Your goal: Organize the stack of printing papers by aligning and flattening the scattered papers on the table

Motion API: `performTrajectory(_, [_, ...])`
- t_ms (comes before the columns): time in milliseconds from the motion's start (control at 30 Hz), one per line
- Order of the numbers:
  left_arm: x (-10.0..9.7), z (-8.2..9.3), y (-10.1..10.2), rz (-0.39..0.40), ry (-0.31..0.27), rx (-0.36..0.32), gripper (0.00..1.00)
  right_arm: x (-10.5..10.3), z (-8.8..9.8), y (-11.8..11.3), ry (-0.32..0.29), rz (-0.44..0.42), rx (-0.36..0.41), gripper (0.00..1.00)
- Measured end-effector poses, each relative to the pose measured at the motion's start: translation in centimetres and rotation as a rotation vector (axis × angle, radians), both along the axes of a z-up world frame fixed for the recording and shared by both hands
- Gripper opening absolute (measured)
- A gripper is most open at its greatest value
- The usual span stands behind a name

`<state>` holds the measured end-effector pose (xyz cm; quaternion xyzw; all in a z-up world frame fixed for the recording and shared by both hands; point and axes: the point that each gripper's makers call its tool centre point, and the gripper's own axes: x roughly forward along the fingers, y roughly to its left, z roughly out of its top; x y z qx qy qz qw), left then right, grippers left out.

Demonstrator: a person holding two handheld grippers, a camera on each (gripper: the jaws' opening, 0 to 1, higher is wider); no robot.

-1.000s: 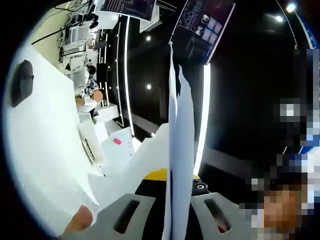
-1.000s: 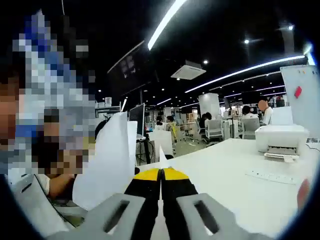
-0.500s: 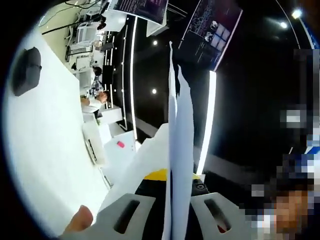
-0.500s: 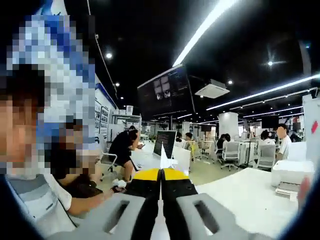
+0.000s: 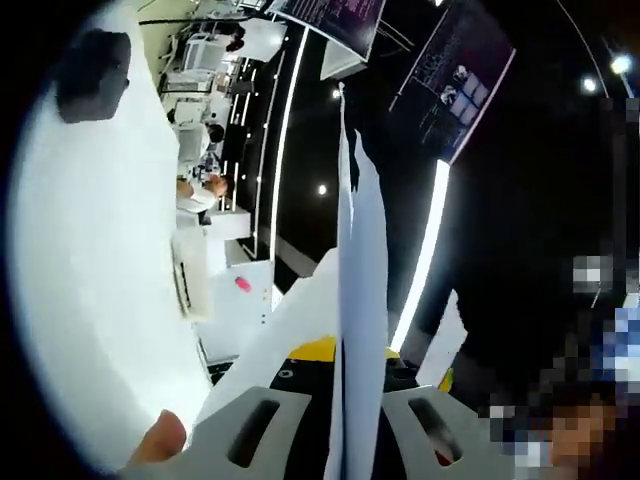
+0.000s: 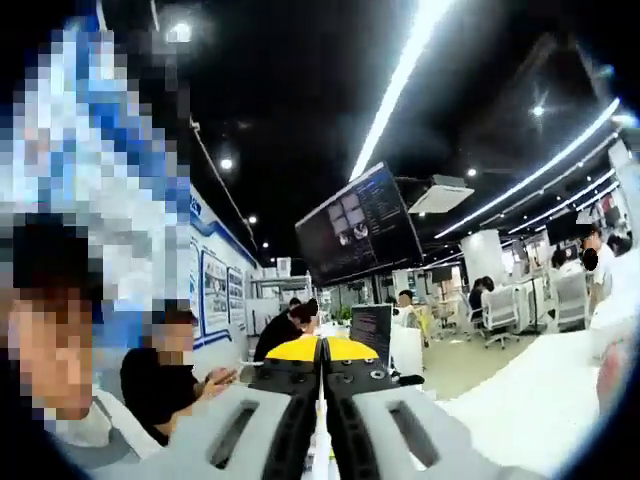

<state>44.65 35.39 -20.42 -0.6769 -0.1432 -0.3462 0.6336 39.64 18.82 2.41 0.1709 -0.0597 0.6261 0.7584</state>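
Holding the papers (image 5: pixel 360 300) edge-on, my left gripper (image 5: pixel 345 400) is clenched on them above the desk (image 5: pixel 90 300), lifted clear. My right gripper (image 6: pixel 322 400) pinches a thin sheet edge too. They're light and floppy; I'd grip near the edges.

Left gripper (image 5: pixel 340 375): two light grey jaws, each with a dark oblong slot; black inner body, yellow tips, one small round screw on the black part; a small red mark on the right-hand jaw.

Right gripper (image 6: pixel 322 350): same build, with light grey slotted jaws, black inner bars with small screws near the front, yellow tips.

Fingertip (image 5: pixel 155 440): bare, at the left gripper's lower edge.
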Motion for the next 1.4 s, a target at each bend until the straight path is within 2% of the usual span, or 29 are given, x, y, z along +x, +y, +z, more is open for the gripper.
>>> performTrajectory(67, [-0.1, -0.6, -0.2, -0.018, 0.019, -0.031, 0.06, 2.5, -0.9, 0.2, 0.092, 0.005, 0.051, 0.0])
performTrajectory(100, [-0.2, -0.8, -0.3, -0.021, 0.025, -0.045, 0.06, 4.5, -2.1, 0.4, 0.151, -0.009, 0.052, 0.0])
performTrajectory(167, [-0.2, -1.3, -0.3, -0.03, 0.038, -0.062, 0.06, 6.9, -3.7, 0.6, 0.217, -0.02, 0.079, 0.0])
performTrajectory(267, [-0.5, -1.6, -0.2, -0.04, 0.047, -0.094, 0.06, 9.7, -5.6, 0.7, 0.274, -0.042, 0.096, 0.0])
performTrajectory(300, [-0.5, -1.6, -0.1, -0.045, 0.053, -0.113, 0.06, 10.8, -6.4, 0.7, 0.318, -0.056, 0.107, 0.0])
performTrajectory(367, [-0.9, -1.5, -0.1, -0.051, 0.047, -0.133, 0.06, 11.8, -7.5, 0.7, 0.319, -0.066, 0.1, 0.0])
performTrajectory(433, [-1.1, -1.3, -0.2, -0.053, 0.045, -0.136, 0.06, 12.7, -8.3, 0.4, 0.351, -0.081, 0.102, 0.0])
performTrajectory(667, [-1.6, -0.7, -0.2, -0.06, 0.03, -0.15, 0.06, 13.0, -8.6, -0.1, 0.36, -0.093, 0.11, 0.0])
performTrajectory(867, [-1.6, -0.5, -0.6, -0.063, 0.027, -0.143, 0.06, 11.0, -8.0, 0.7, 0.326, -0.064, 0.094, 0.0])
performTrajectory(933, [-1.6, -0.7, -0.9, -0.066, 0.031, -0.149, 0.06, 10.4, -7.9, 1.1, 0.374, -0.023, 0.101, 0.0])
performTrajectory(1033, [-1.2, -1.4, -1.2, -0.069, 0.053, -0.164, 0.06, 9.5, -7.3, 1.8, 0.348, -0.018, 0.101, 0.0])
performTrajectory(1133, [-1.0, -2.1, -1.1, -0.067, 0.068, -0.171, 0.06, 8.8, -6.3, 2.3, 0.382, 0.03, 0.124, 0.0])
performTrajectory(1233, [-0.7, -2.6, -1.0, -0.064, 0.086, -0.176, 0.06, 8.9, -5.6, 2.7, 0.363, 0.014, 0.119, 0.0])
performTrajectory(1300, [-0.7, -2.6, -1.1, -0.066, 0.084, -0.177, 0.06, 8.9, -5.4, 3.0, 0.444, 0.045, 0.15, 0.0])
performTrajectory(1400, [-0.5, -3.1, -1.1, -0.057, 0.101, -0.174, 0.06, 8.9, -5.5, 3.3, 0.465, 0.05, 0.154, 0.0])
